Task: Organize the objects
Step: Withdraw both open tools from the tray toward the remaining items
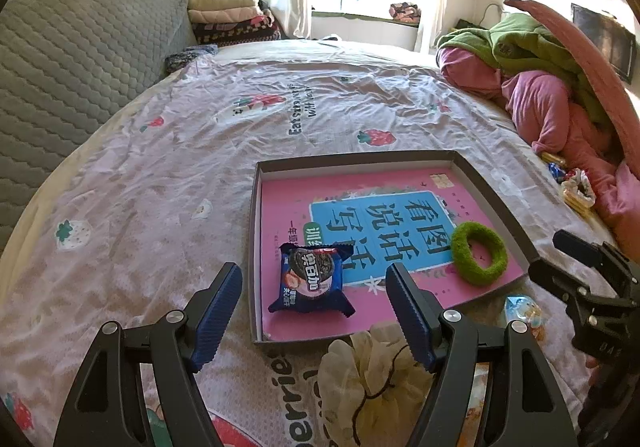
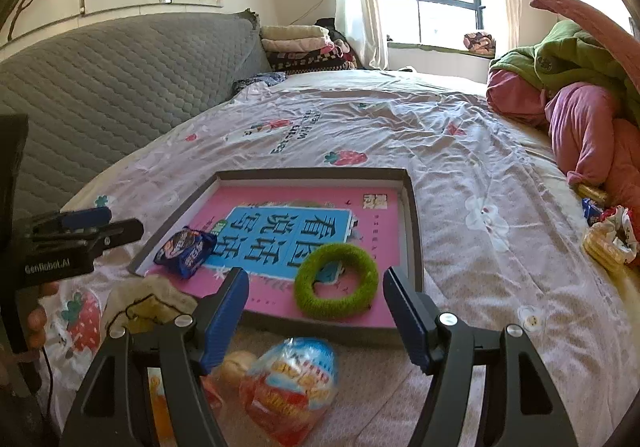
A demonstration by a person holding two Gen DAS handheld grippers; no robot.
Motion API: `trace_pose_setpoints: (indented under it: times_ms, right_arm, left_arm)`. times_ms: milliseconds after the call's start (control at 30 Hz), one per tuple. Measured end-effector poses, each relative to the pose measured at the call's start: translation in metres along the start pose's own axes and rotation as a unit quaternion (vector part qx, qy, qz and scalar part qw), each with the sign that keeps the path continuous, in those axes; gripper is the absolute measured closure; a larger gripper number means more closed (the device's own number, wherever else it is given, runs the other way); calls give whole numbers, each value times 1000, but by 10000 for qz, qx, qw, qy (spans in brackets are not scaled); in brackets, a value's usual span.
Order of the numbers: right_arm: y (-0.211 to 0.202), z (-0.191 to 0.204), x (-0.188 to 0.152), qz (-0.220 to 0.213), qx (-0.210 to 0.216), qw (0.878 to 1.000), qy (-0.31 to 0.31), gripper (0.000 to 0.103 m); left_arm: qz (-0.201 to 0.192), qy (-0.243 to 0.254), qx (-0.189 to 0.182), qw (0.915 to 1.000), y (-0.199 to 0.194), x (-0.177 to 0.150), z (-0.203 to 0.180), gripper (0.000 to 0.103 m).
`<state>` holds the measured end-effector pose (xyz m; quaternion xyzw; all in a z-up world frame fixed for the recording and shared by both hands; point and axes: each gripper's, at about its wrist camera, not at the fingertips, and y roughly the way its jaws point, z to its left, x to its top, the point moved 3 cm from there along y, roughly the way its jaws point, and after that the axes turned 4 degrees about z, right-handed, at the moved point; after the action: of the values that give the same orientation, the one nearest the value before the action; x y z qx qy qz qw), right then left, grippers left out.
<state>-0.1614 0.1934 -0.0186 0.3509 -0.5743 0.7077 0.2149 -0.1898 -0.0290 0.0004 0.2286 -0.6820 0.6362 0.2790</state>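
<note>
A shallow grey box (image 1: 360, 159) (image 2: 312, 173) lies on the bed with a pink book (image 1: 400, 215) (image 2: 304, 219) flat inside it. On the book lie a blue cookie packet (image 1: 312, 281) (image 2: 186, 247) and a green fuzzy ring (image 1: 478, 257) (image 2: 336, 281). My left gripper (image 1: 314, 311) is open and empty, just in front of the packet. My right gripper (image 2: 314, 311) is open and empty, just in front of the ring. A cream scrunchie (image 1: 368, 371) (image 2: 148, 299) and a plastic-wrapped snack (image 2: 292, 375) (image 1: 524, 311) lie outside the box, near its front edge.
A grey quilted headboard (image 1: 80, 59) stands at the left. Pink and green bedding (image 1: 540, 87) is piled at the right, with small wrapped items (image 2: 608, 235) beside it. Folded blankets (image 1: 232, 15) are stacked at the far end under the window.
</note>
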Motion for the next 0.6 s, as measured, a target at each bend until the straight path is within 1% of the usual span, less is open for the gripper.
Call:
trace_pose_setpoints:
  times_ms: [233, 600]
  right_arm:
    - [0, -1, -4, 33, 9, 10000, -13, 34]
    - [-3, -4, -4, 11, 38, 10000, 73, 34]
  left_arm:
    - [29, 45, 25, 10000, -1, -3, 1, 27]
    - [86, -25, -104, 9999, -4, -15, 3, 27]
